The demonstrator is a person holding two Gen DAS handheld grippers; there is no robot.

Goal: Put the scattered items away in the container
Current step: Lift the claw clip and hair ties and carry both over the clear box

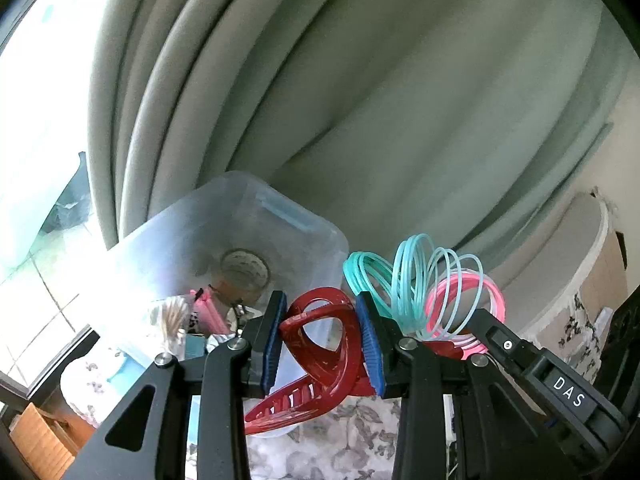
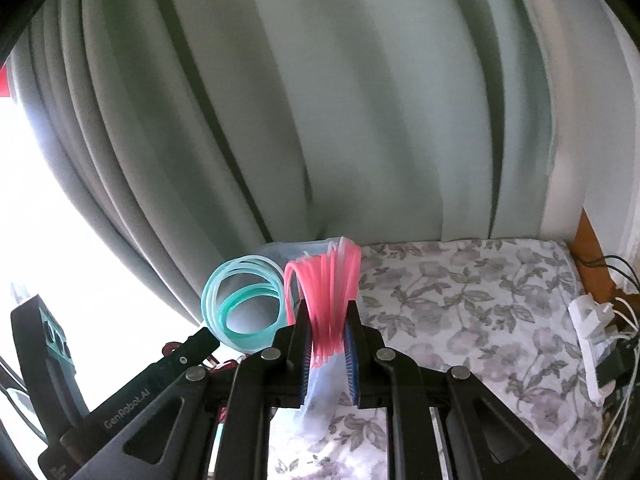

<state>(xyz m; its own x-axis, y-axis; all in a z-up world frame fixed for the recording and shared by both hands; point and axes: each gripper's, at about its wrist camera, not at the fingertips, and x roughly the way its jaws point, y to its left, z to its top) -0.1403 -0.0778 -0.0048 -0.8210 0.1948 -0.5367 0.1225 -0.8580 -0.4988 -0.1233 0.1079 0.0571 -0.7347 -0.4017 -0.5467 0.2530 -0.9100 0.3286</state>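
Note:
My left gripper [image 1: 322,340] is shut on a dark red hair claw clip [image 1: 320,344], held above the near edge of a clear plastic container [image 1: 308,236]. The container holds a tape roll [image 1: 245,270], a pink item [image 1: 206,306] and cotton swabs [image 1: 174,314]. My right gripper [image 2: 328,344] is shut on the pink coils of a pink and teal plastic spring toy [image 2: 324,300]; its teal coils [image 2: 240,304] hang loose to the left. In the left wrist view the spring toy [image 1: 432,288] and the right gripper's finger [image 1: 504,344] sit just right of the clip.
Grey curtains [image 2: 320,120] hang behind. The table has a floral cloth [image 2: 460,300]. A white power strip [image 2: 592,328] with cables lies at the right edge. A bright window [image 1: 36,120] is on the left. A cardboard box [image 1: 604,276] stands at the right.

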